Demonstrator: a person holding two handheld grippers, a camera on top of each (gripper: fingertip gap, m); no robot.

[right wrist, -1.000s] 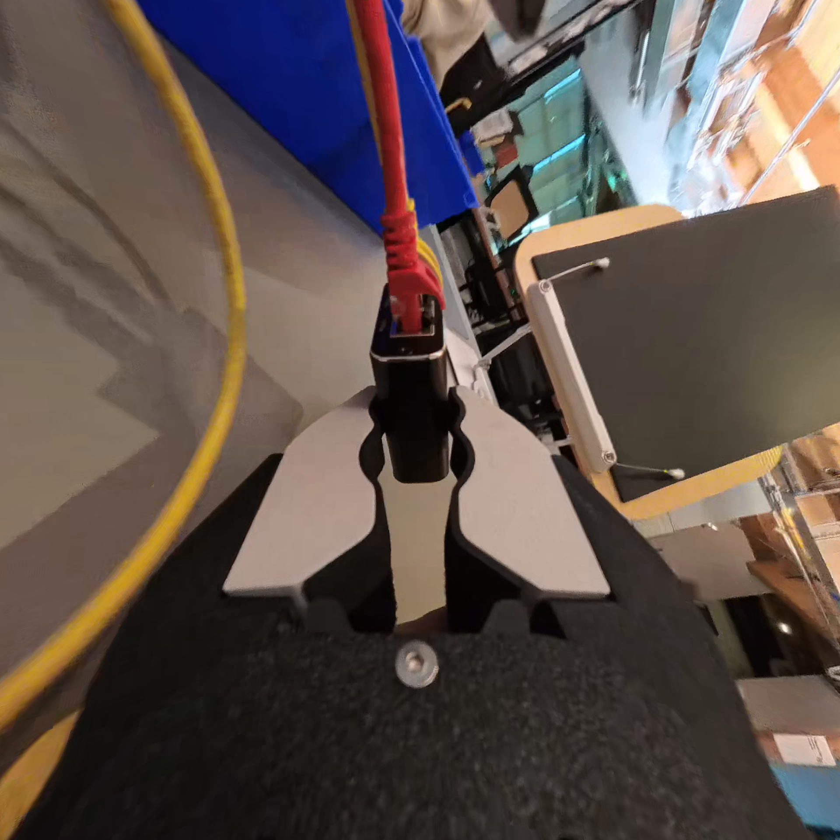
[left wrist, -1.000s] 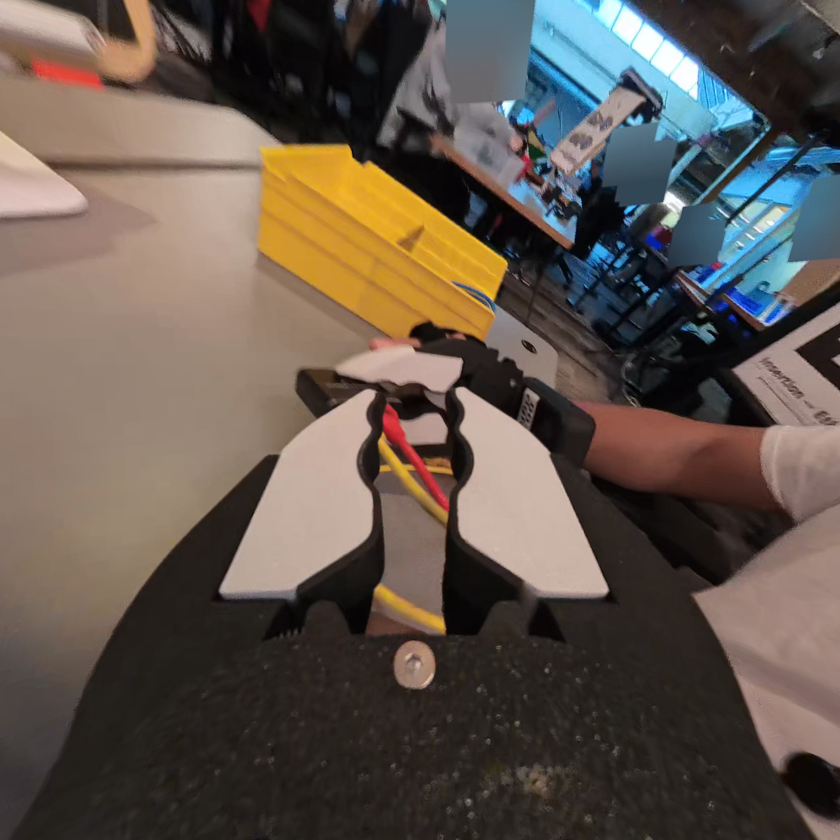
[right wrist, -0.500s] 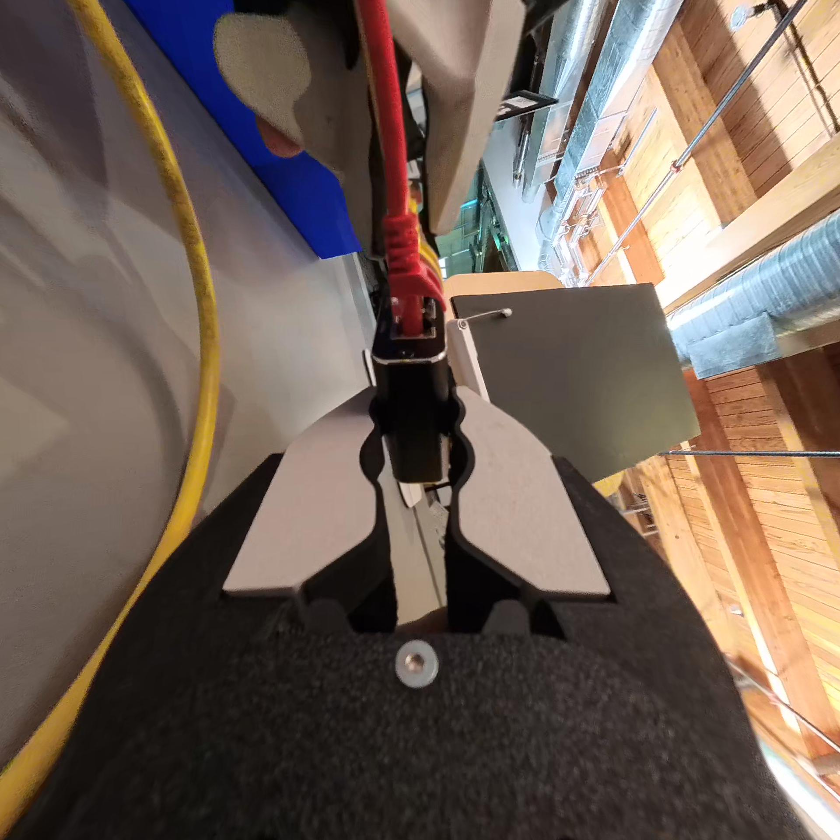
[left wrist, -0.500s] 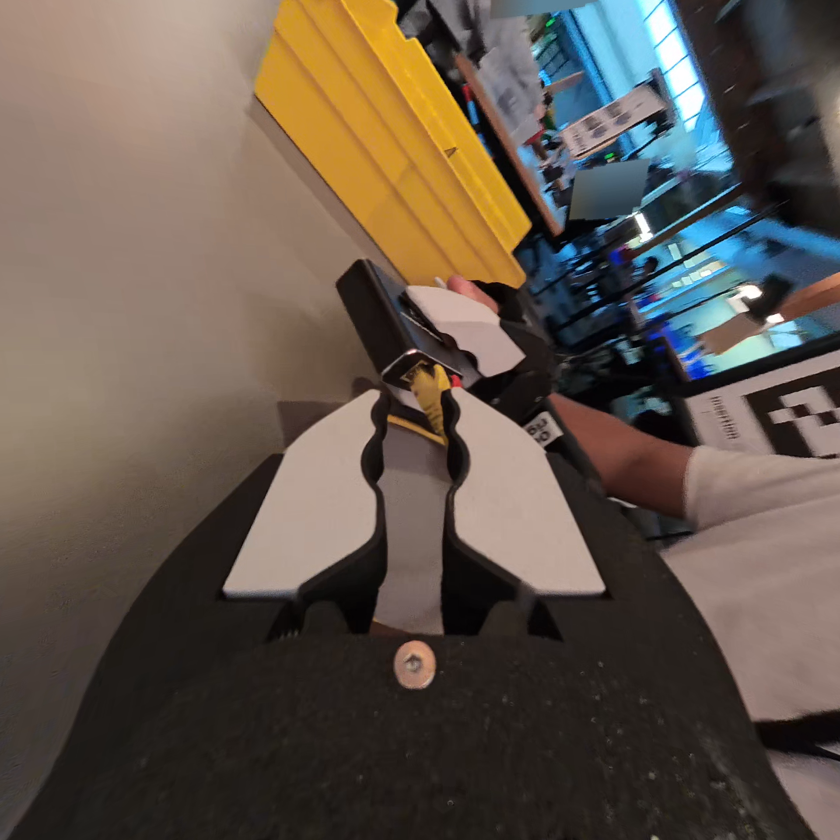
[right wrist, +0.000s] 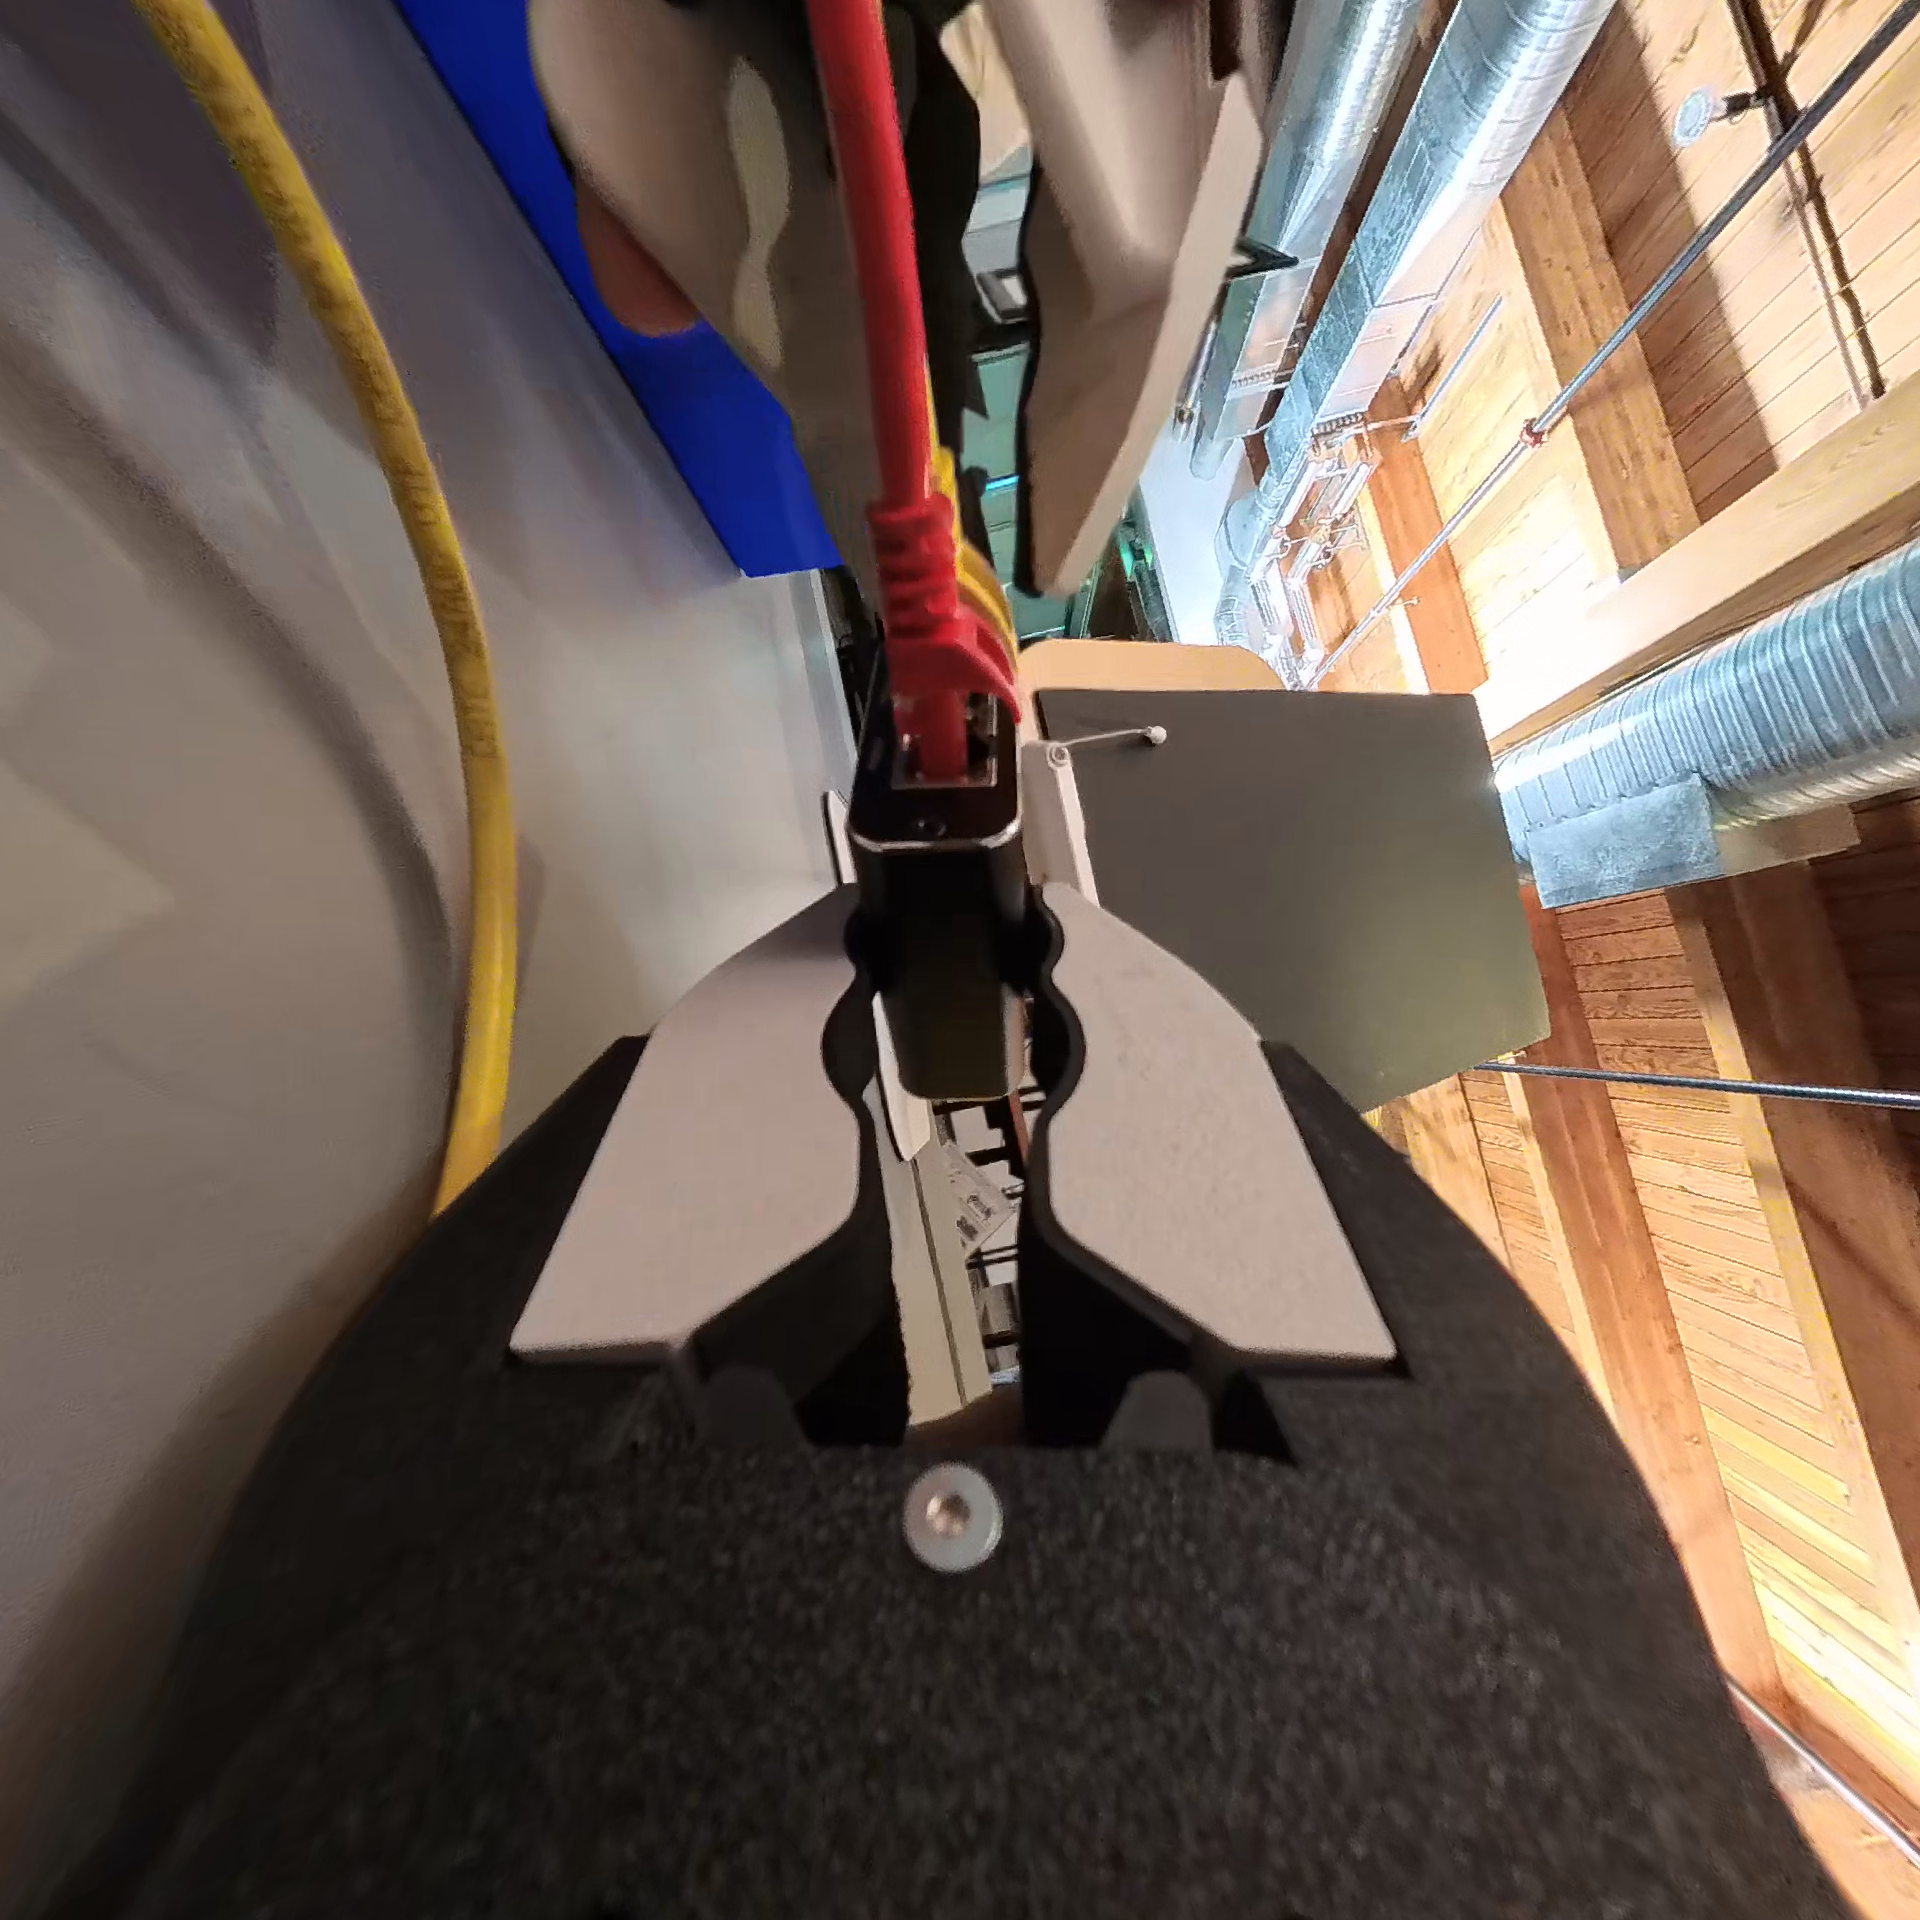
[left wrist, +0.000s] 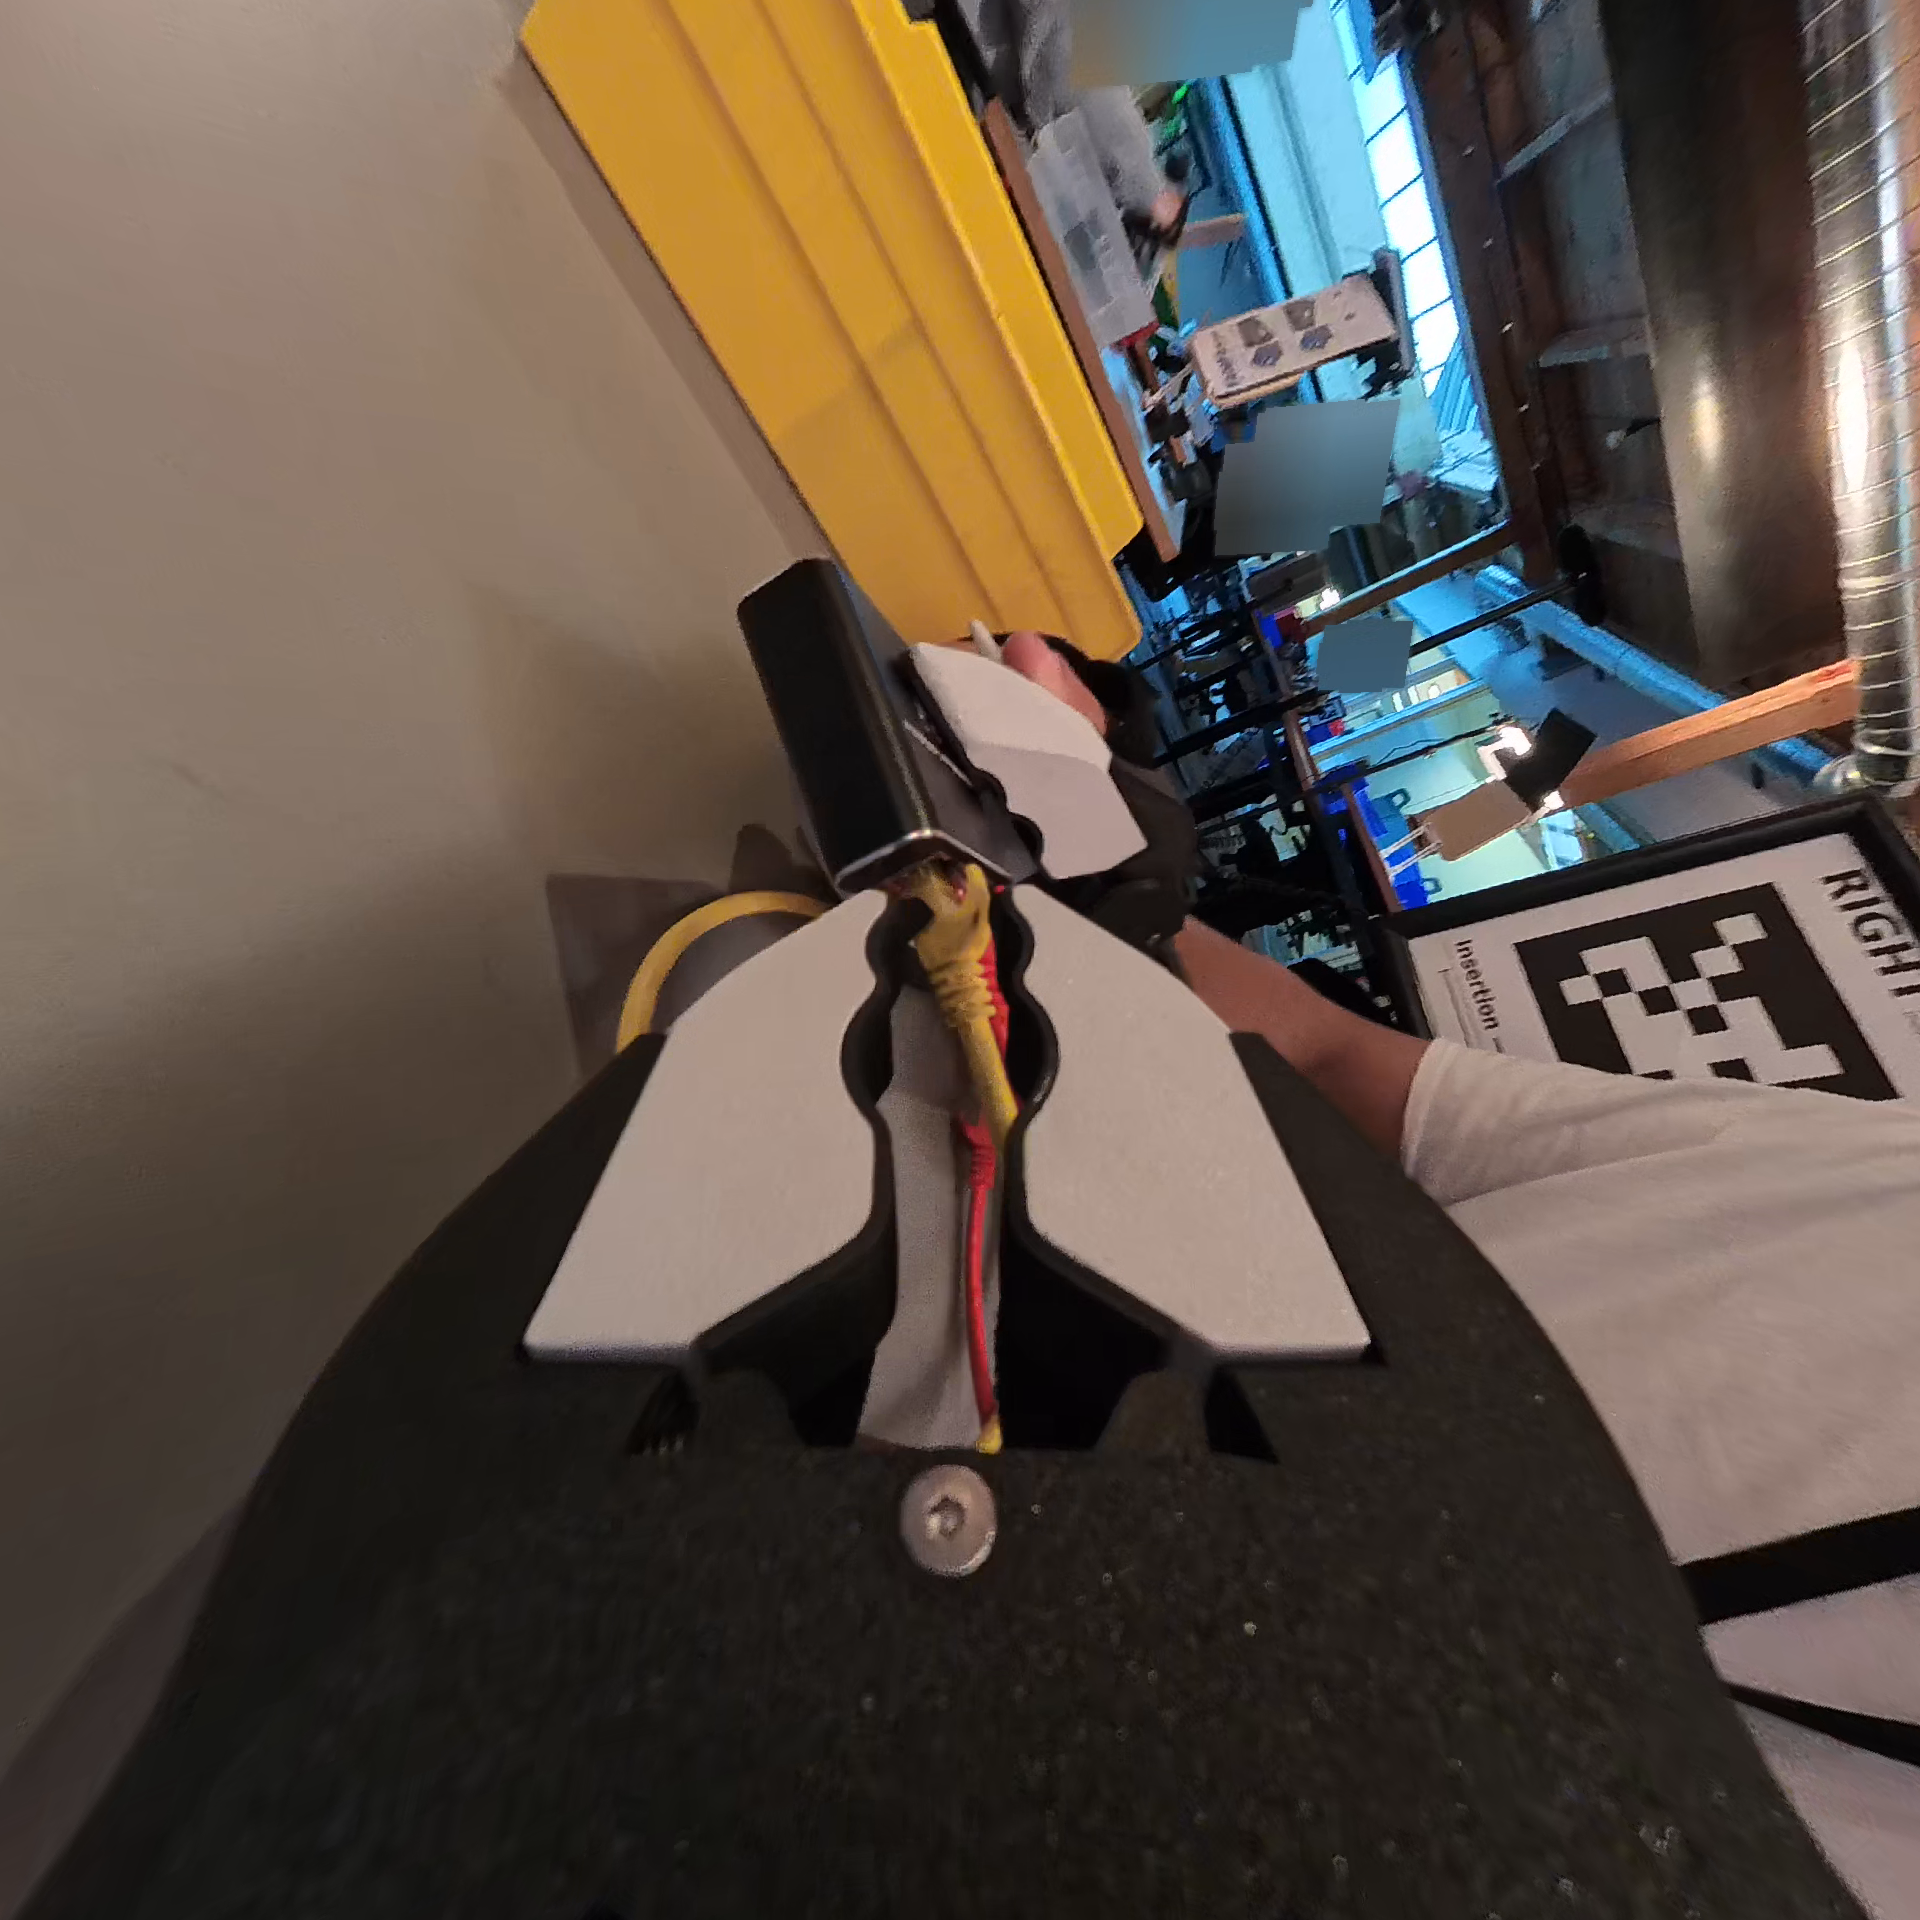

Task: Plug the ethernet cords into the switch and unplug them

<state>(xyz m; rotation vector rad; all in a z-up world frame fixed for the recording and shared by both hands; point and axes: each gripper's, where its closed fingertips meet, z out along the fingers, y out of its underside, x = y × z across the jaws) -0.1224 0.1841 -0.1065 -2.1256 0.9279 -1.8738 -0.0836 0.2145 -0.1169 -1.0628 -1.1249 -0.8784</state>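
My right gripper (right wrist: 945, 935) is shut on the black switch (right wrist: 935, 862) and holds it edge-on. A red cord (right wrist: 914, 582) is plugged into its port, with a yellow plug (right wrist: 982, 613) just behind it. In the left wrist view the switch (left wrist: 831, 748) sits just past my left gripper (left wrist: 951, 925). Its jaws stand either side of the yellow cord (left wrist: 961, 987) at the plug, with a gap on both sides. The red cord (left wrist: 977, 1278) runs between the fingers too. The right gripper's fingers (left wrist: 1018, 758) clamp the switch. The left gripper's fingers (right wrist: 1122, 312) show above the red cord.
A yellow bin (left wrist: 862, 291) stands on the pale table (left wrist: 312, 623) beyond the switch. A blue bin (right wrist: 623, 312) lies behind the cords. The yellow cord loops over the table (right wrist: 457, 623). A person's forearm (left wrist: 1299, 1029) and a patterned marker board (left wrist: 1683, 997) are at right. Left tips to right tips: about 5 cm.
My left gripper has moved up to the switch's port end and now straddles the yellow plug. Both views have rolled. The right gripper has kept its hold on the switch.
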